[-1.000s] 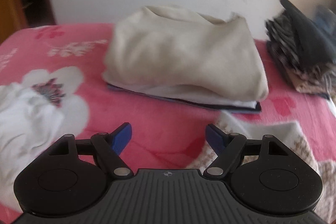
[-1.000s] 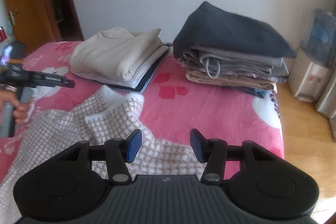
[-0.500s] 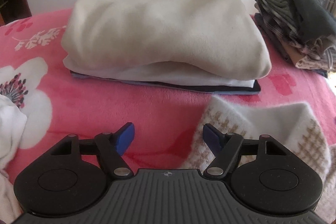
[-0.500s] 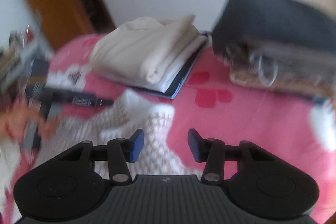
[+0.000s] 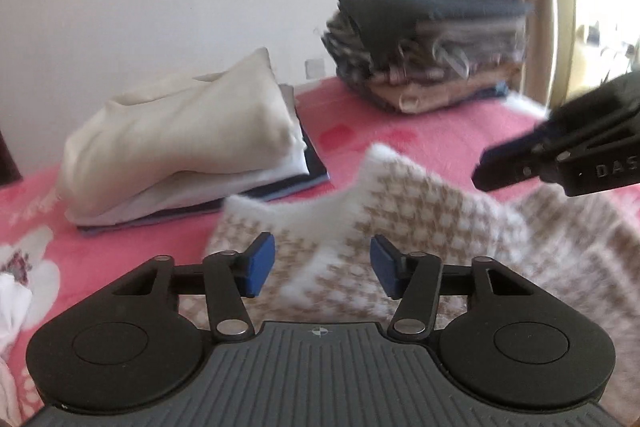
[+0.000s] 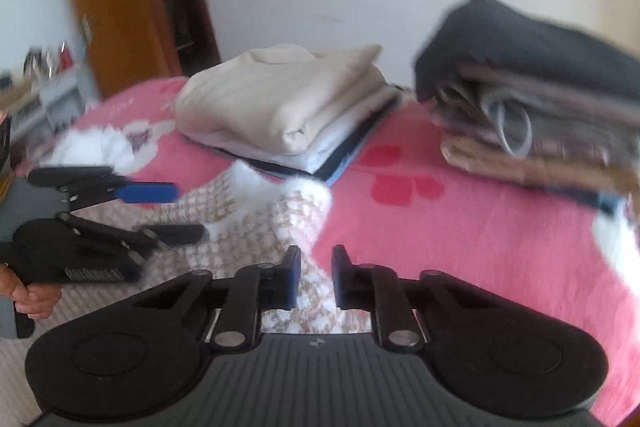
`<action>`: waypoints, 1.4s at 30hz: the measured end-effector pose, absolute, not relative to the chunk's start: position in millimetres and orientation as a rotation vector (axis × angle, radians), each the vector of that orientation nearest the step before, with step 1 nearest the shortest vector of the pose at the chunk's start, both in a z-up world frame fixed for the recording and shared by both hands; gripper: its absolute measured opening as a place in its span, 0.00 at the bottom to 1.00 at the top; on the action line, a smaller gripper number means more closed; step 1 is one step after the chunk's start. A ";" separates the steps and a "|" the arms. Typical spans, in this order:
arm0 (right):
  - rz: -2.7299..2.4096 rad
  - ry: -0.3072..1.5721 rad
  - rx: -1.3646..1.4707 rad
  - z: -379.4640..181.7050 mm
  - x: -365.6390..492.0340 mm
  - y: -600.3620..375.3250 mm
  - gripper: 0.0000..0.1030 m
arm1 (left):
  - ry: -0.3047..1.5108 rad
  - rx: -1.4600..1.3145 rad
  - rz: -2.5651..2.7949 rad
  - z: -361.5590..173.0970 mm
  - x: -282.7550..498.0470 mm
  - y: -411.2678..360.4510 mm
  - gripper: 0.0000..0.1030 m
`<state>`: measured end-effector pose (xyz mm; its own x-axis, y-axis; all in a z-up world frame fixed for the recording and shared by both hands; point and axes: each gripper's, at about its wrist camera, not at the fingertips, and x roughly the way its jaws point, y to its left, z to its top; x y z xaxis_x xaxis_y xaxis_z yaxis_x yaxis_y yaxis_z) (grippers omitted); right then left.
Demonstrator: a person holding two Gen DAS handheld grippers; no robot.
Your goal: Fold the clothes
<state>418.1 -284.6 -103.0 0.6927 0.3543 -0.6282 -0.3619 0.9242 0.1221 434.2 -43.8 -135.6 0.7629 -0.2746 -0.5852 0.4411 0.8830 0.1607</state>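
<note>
My left hand-held gripper (image 5: 322,269) gapes empty and my right hand-held gripper (image 6: 316,279) stands narrowly parted, so the checked sweater (image 5: 420,211) just ahead could bunch if I pinch one layer.

both views motion-blurred: dark clothes stack (image 6: 536,99) smeared and cut by right edge, right gripper (image 5: 560,163) body cropped in left view, sweater (image 5: 400,203) front hidden behind gripper housing.
</note>
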 end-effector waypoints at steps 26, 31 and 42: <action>0.323 0.768 -0.007 -132.1 428.4 -287.1 0.20 | 0.562 0.338 -0.291 -170.5 436.4 -65.4 0.60; 0.383 0.681 0.028 -109.3 430.9 -277.7 0.15 | 0.554 0.346 -0.284 -172.4 435.9 -66.7 0.61; 0.304 0.699 0.125 -119.8 453.2 -302.6 0.02 | 0.560 0.333 -0.286 -174.0 439.0 -64.8 0.63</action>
<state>453.2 -302.6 -119.8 0.7236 0.3159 -0.6137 -0.2325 0.9487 0.2142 439.0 -64.8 -174.0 0.8105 -0.1733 -0.5596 0.3521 0.9075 0.2290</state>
